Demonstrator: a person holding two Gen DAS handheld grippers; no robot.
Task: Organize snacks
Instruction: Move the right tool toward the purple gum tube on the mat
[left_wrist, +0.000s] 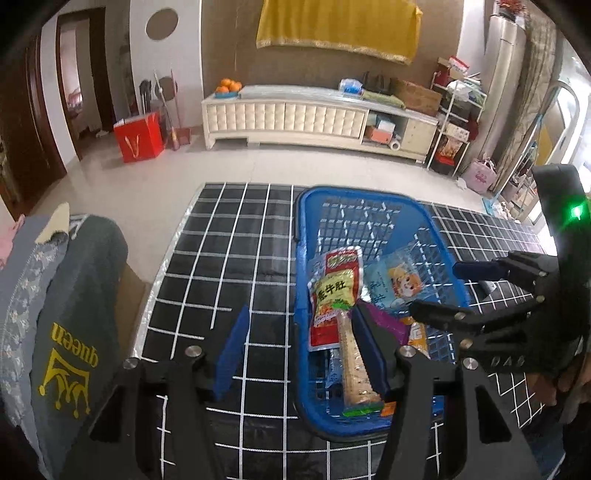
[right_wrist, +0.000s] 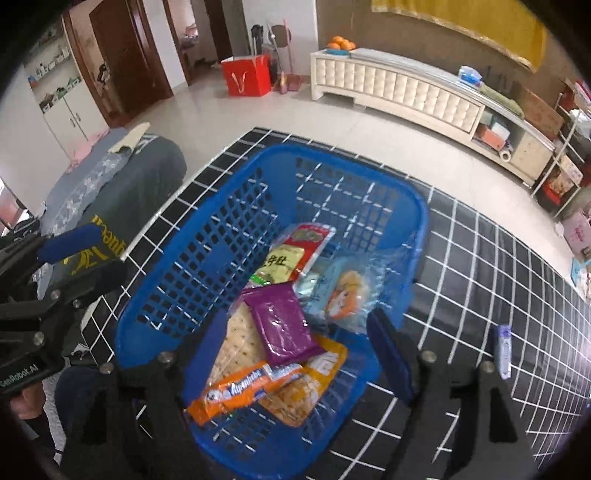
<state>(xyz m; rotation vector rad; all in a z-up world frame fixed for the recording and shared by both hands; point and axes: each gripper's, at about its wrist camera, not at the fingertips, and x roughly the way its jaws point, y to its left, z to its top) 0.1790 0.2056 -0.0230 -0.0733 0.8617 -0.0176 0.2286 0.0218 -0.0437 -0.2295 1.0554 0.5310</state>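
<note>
Both tongs, left (left_wrist: 301, 345) and right (right_wrist: 295, 352), hang spread and empty over the blue basket (right_wrist: 159, 314) of snack packets on the grid-patterned surface (left_wrist: 229, 258). One small packet (right_wrist: 504, 350) lies outside; the right tongs are best placed to collect it, gripping across its narrow width.

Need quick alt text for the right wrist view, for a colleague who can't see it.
A blue basket on a black grid-patterned table holds several snack packets, a purple packet on top. The open right gripper hovers over them, holding nothing.
</note>
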